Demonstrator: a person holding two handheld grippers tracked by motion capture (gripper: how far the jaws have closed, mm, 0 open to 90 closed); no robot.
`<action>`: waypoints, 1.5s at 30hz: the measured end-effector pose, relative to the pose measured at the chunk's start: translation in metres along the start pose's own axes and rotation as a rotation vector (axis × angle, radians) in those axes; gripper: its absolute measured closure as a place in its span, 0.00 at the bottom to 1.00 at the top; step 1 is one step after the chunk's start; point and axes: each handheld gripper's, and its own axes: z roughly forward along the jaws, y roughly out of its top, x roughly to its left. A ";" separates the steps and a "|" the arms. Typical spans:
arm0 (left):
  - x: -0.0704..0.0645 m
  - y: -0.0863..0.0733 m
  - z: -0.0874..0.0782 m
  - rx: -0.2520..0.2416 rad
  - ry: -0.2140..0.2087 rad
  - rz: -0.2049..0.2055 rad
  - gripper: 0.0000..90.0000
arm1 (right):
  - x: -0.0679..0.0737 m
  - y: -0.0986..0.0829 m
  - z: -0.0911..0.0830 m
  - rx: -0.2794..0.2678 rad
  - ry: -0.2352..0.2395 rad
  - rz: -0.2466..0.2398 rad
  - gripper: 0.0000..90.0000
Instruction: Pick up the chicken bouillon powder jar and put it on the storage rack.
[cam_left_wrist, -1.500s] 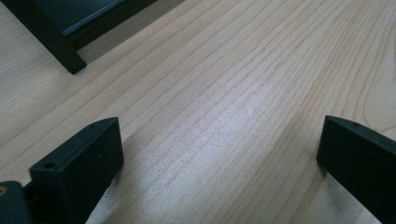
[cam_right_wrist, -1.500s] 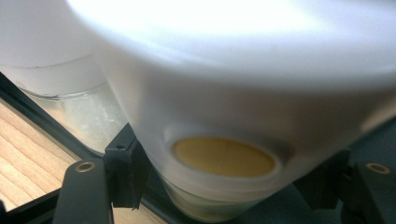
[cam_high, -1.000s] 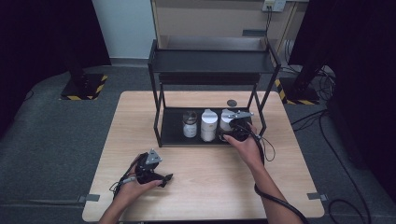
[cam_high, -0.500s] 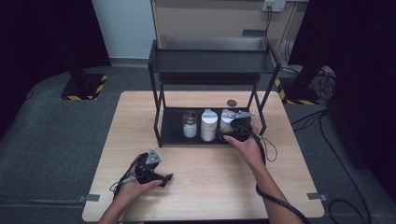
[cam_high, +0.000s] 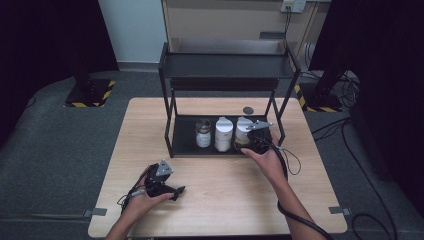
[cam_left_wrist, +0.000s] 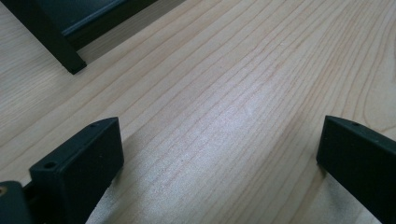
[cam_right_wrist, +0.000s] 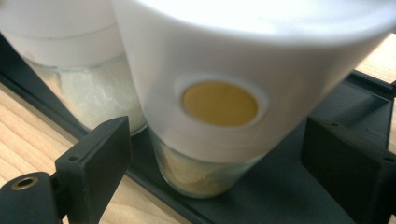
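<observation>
Three jars stand in a row on the lower shelf of a black rack (cam_high: 175, 135): a small dark-lidded jar (cam_high: 203, 133), a white-lidded jar (cam_high: 223, 133) and another white-lidded jar (cam_high: 242, 127) at the right. My right gripper (cam_high: 246, 143) is at the shelf's front, open. In the right gripper view this right jar (cam_right_wrist: 219, 102), with a yellow dot on its white lid and yellowish contents, stands between the fingers (cam_right_wrist: 95, 158) without touching them. My left gripper (cam_high: 176, 192) rests open on the table near the front left, with bare wood (cam_left_wrist: 219, 116) between its jaws.
The rack's upper shelf (cam_high: 227, 65) overhangs the jars, and its front posts (cam_high: 170, 125) flank the opening. One rack foot (cam_left_wrist: 56, 46) stands ahead of the left gripper. A small dark disc (cam_high: 248, 110) lies on the table behind the rack. A cable (cam_high: 290, 160) trails from the right gripper.
</observation>
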 end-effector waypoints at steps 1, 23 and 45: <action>0.000 0.000 0.000 0.000 0.000 0.000 0.00 | 0.000 -0.001 -0.001 0.001 0.002 -0.002 0.10; 0.000 0.000 0.000 0.000 0.000 0.000 0.00 | 0.001 -0.012 -0.012 0.016 0.005 -0.026 0.10; 0.000 0.000 0.000 0.000 0.000 0.000 0.00 | 0.010 -0.029 -0.038 0.012 0.052 -0.057 0.09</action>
